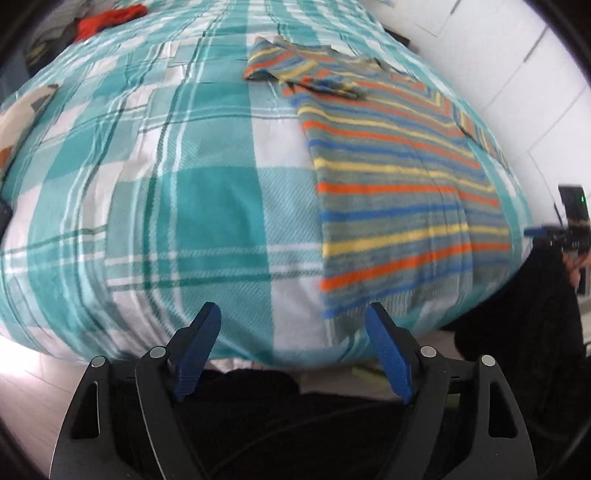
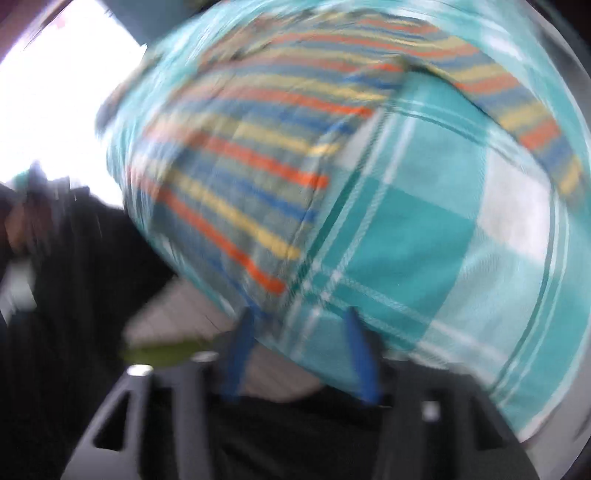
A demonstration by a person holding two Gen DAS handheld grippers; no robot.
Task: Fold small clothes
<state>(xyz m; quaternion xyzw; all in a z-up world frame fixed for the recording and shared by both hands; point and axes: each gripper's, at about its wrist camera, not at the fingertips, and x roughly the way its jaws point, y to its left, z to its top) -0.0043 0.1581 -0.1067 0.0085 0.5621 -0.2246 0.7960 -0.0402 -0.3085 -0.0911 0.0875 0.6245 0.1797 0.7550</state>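
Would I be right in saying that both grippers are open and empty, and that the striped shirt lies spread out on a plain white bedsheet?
Not quite: the sheet is not plain white. The left wrist view shows the striped shirt spread on a teal-and-white plaid sheet. The rest holds: the left gripper and right gripper are both open and empty.

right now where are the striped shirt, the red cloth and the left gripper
striped multicolour knit shirt (image 1: 402,192), left wrist view, middle of its body
crumpled red cloth (image 1: 110,18), left wrist view, centre of the bundle
left gripper (image 1: 293,314), left wrist view, midway between its blue fingertips
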